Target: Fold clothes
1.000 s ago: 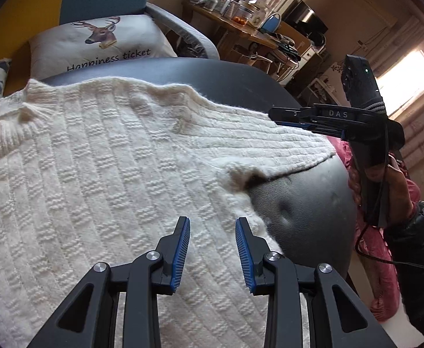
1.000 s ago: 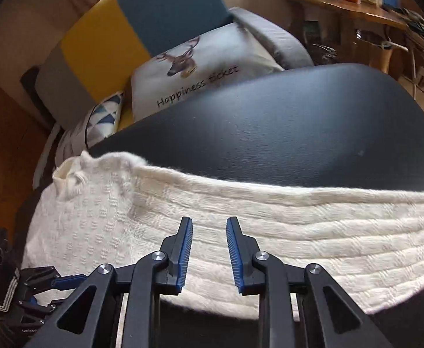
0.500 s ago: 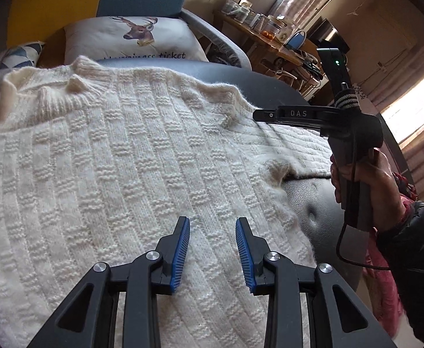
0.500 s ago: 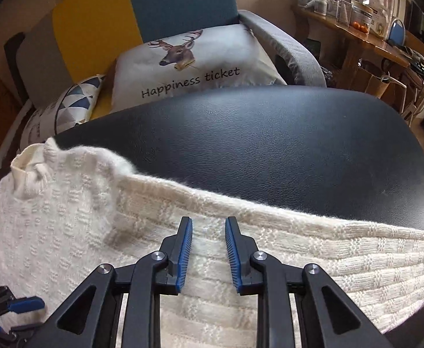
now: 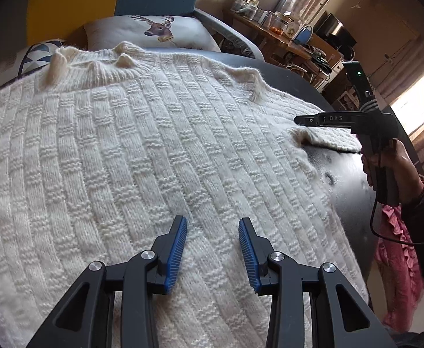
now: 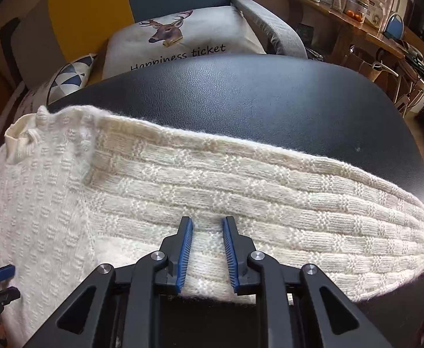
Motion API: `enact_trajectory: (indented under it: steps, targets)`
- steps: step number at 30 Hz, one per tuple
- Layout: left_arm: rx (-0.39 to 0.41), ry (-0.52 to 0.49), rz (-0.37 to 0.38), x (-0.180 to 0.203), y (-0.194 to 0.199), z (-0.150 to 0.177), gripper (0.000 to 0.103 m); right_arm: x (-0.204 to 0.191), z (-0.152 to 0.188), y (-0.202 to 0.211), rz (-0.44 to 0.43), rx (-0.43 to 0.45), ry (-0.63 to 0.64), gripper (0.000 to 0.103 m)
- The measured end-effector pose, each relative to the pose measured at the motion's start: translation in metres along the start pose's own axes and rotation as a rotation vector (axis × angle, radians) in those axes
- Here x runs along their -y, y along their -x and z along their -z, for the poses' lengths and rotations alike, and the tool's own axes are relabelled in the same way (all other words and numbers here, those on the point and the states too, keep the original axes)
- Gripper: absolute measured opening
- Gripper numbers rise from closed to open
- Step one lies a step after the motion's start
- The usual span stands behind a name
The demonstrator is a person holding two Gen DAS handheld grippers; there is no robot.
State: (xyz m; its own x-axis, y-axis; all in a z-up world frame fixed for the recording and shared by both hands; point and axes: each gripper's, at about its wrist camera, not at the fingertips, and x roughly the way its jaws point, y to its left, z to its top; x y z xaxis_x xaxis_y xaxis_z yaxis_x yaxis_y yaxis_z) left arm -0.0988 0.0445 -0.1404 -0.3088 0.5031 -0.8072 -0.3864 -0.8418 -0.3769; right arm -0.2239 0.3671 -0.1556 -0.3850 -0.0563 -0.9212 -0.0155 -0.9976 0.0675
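A cream knit sweater (image 5: 142, 156) lies spread on a black leather table (image 6: 241, 92), collar toward the sofa. Its sleeve (image 6: 270, 197) stretches to the right across the table. My left gripper (image 5: 212, 223) hovers low over the sweater's body, its jaws opening with only flat knit beneath them. My right gripper (image 6: 207, 221) points down onto the sleeve near its front edge. Its jaws are closing with sleeve fabric lying in the gap, and the pads do not press it. In the left wrist view the right gripper (image 5: 301, 120) sits by the armpit, held by a hand (image 5: 386, 162).
Behind the table stands a sofa with a deer-print pillow (image 6: 177, 43) and a triangle-patterned pillow (image 6: 69, 78). A wooden side table (image 6: 357, 26) with jars is at the back right. A pink cloth (image 5: 397, 266) hangs past the table's right edge.
My left gripper has slid across the sweater's body away from the bare table, and its jaws stand slightly wider. My right gripper has tipped down onto the sleeve, and its jaws have narrowed.
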Motion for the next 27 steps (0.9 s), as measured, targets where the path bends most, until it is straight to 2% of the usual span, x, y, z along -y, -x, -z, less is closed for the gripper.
enact_trajectory:
  steps: [3, 6, 10, 14, 15, 17, 20, 23, 27]
  targets:
    - [0.012, 0.036, 0.025, -0.003, 0.007, -0.001, 0.038, 0.0, -0.003, 0.007, -0.008, 0.014, -0.019, 0.021]
    - [0.067, 0.031, 0.034, -0.007, 0.024, -0.012, 0.038, -0.006, -0.008, 0.026, -0.122, 0.078, -0.042, 0.022]
    - [0.135, -0.039, -0.023, -0.006, 0.033, -0.058, 0.039, -0.037, -0.024, 0.033, -0.243, 0.129, 0.004, 0.022]
    - [0.152, -0.107, -0.131, -0.01, 0.015, -0.108, 0.038, -0.075, -0.042, 0.023, -0.317, 0.124, 0.102, 0.022]
    - [0.151, -0.091, -0.144, -0.018, 0.01, -0.118, 0.038, -0.084, -0.046, 0.017, -0.315, 0.119, 0.124, 0.022]
    - [0.136, -0.037, -0.138, -0.037, -0.001, -0.134, 0.038, -0.098, -0.051, 0.002, -0.257, 0.101, 0.157, 0.022]
    - [0.089, 0.012, -0.16, -0.059, -0.024, -0.147, 0.038, -0.09, -0.054, -0.025, -0.184, 0.051, 0.102, 0.019]
    - [0.046, 0.031, -0.181, -0.074, -0.046, -0.144, 0.035, -0.072, -0.052, -0.031, -0.224, 0.086, 0.037, 0.014]
    - [0.116, 0.051, -0.092, -0.082, -0.02, -0.137, 0.036, -0.069, -0.055, -0.023, -0.269, 0.079, -0.008, 0.018]
